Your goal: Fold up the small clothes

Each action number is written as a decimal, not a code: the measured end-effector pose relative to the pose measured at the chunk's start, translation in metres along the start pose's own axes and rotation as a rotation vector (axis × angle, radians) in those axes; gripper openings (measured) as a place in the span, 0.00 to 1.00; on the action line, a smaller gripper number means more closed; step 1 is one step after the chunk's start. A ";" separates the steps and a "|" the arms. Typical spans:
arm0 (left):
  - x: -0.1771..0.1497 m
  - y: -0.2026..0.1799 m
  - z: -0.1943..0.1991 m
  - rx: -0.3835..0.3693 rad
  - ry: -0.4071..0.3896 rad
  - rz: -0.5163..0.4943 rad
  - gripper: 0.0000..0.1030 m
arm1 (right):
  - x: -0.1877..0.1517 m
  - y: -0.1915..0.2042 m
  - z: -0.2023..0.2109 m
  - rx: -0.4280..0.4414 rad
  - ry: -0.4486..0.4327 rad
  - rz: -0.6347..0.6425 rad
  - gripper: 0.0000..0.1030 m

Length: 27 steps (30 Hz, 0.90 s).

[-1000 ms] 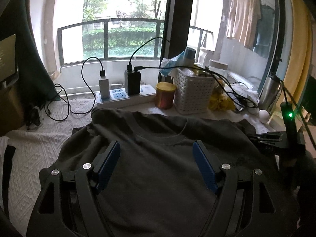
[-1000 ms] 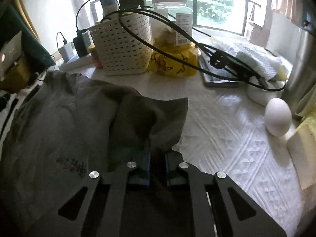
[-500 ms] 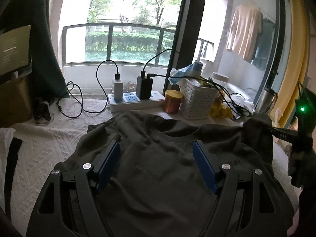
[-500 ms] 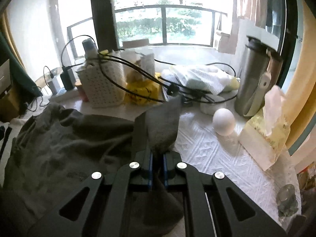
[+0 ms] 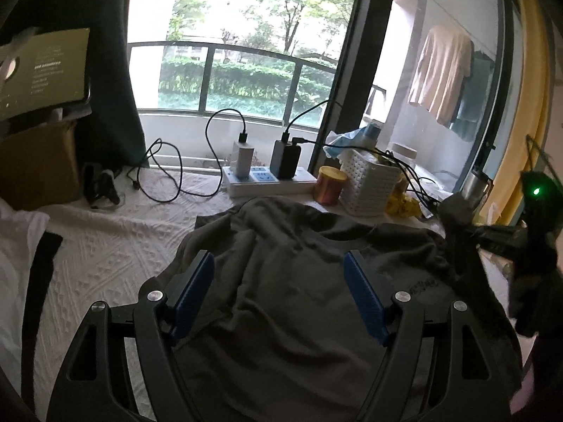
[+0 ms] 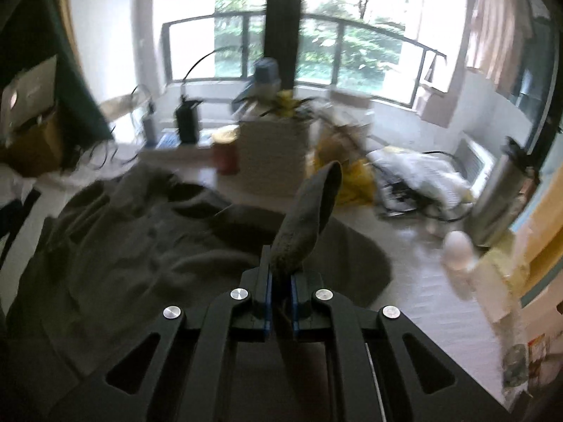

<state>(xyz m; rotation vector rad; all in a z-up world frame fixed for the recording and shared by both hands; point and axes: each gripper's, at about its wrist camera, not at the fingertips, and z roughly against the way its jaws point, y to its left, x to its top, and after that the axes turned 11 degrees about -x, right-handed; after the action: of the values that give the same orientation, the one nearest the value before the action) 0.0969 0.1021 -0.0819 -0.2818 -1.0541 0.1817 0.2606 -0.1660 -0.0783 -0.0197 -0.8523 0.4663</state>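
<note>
Pinching the sleeve (image 6: 309,211) between closed fingers, the right gripper (image 6: 280,293) holds it raised off the worktop (image 5: 116,239), the cloth standing up past the fingertips. The shirt (image 5: 299,281) itself lies spread on the worktop, collar toward the window and hem toward the person, so its long axis runs away from both grippers; its body lies to the left of the held sleeve, which is the way a fold would carry it. The left gripper (image 5: 279,295) hovers wide open over the middle of the shirt, gripping nothing, and is the nearer one to the fold line. Compared with a second ago, the sleeve has gone from lying flat to lifted high, the right view has swung up toward the window and blurred, and the shirt has rumpled near the collar.
</note>
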 end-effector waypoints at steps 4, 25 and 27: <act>-0.004 0.003 0.005 -0.007 0.006 -0.001 0.76 | -0.011 0.024 -0.014 0.057 0.058 -0.003 0.09; -0.013 -0.030 -0.002 -0.039 0.049 -0.029 0.76 | -0.090 -0.068 -0.001 0.099 0.191 -0.295 0.59; -0.013 -0.033 -0.001 -0.031 0.051 -0.033 0.76 | -0.094 -0.061 -0.001 0.134 0.189 -0.277 0.58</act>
<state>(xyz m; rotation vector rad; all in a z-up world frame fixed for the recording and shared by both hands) 0.0917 0.0669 -0.0828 -0.2957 -1.0109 0.1283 0.2324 -0.2584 -0.1343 0.1734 -0.6254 0.2550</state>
